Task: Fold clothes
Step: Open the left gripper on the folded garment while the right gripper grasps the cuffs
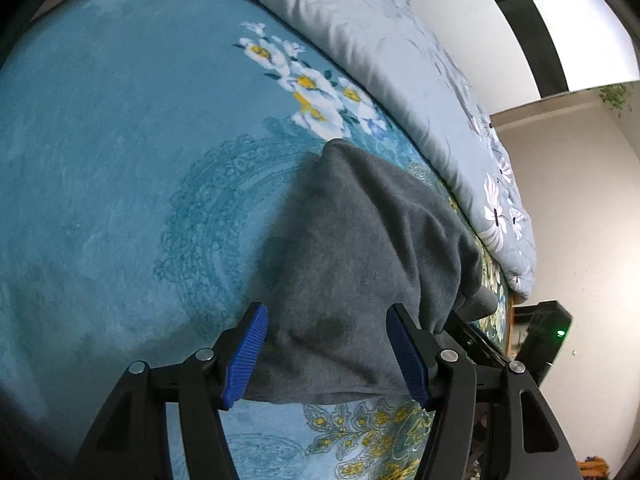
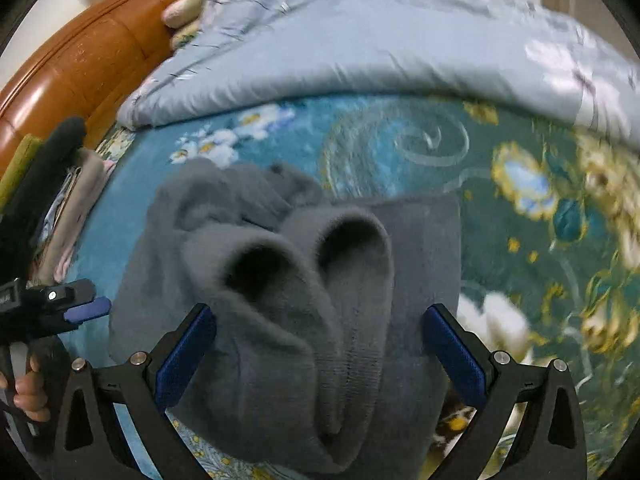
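A dark grey garment [image 1: 360, 248] lies bunched on the teal flowered blanket [image 1: 120, 160]. In the left wrist view its near edge sits between the blue pads of my left gripper [image 1: 327, 312], whose jaws stand wide apart. In the right wrist view the grey garment [image 2: 304, 320] shows two round tube openings facing the camera. It fills the gap of my right gripper [image 2: 320, 314], which is open too. My left gripper [image 2: 86, 308] also shows at the left edge there, held by a hand [image 2: 28, 392]. Whether either gripper's pads touch the cloth is unclear.
A pale grey-blue quilt [image 2: 360, 48] is heaped along the far side of the bed. An orange-brown headboard [image 2: 80, 56] and a pile of folded clothes [image 2: 76, 208] lie at the left. A black device with a green light [image 1: 548, 332] shows past the bed edge.
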